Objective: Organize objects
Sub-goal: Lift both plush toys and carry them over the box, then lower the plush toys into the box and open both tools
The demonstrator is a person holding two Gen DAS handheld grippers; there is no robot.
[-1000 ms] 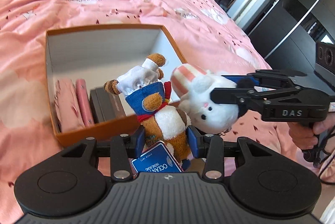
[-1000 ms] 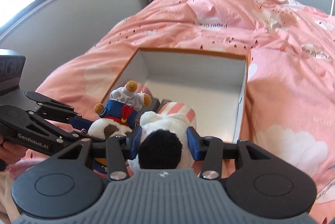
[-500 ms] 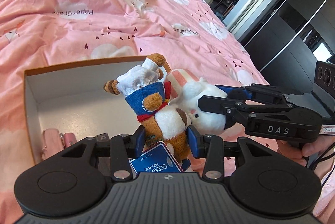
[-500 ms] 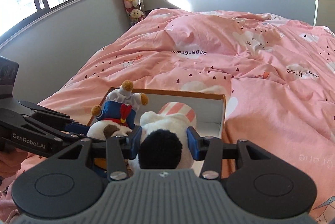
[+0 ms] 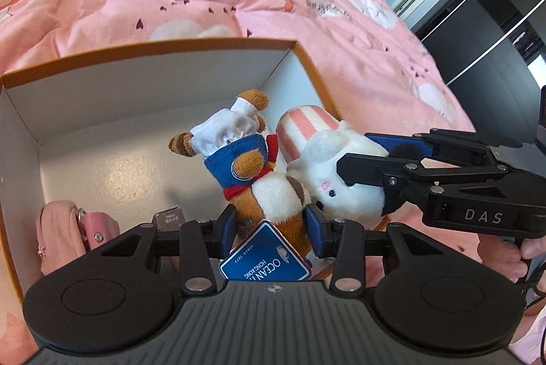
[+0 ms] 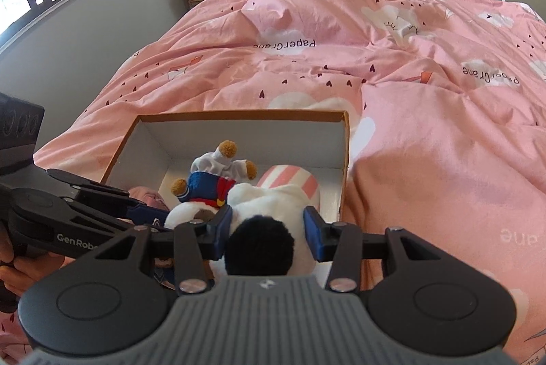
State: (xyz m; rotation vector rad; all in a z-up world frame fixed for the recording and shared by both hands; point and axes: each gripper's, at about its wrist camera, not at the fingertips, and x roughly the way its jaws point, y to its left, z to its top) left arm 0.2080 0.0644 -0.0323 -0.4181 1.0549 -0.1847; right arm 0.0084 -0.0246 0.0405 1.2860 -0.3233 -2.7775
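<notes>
My left gripper (image 5: 270, 228) is shut on a brown plush toy (image 5: 259, 180) in a blue top and white hat, with a blue tag (image 5: 264, 257) hanging from it. My right gripper (image 6: 268, 228) is shut on a white plush rabbit (image 6: 273, 204) with pink striped ears; the rabbit also shows in the left wrist view (image 5: 341, 180). Both toys hang side by side over the near right part of an orange box (image 5: 153, 46) with a white inside; the box also shows in the right wrist view (image 6: 239, 117).
The box lies on a bed with a pink duvet (image 6: 426, 126). A pink pouch (image 5: 65, 228) and a dark flat item (image 5: 169, 218) lie in the box's near left corner. A dark cabinet (image 5: 494, 34) stands right of the bed.
Both grippers have moved forward and down with their toys, which now hang over the box's inside. Both stay shut.
</notes>
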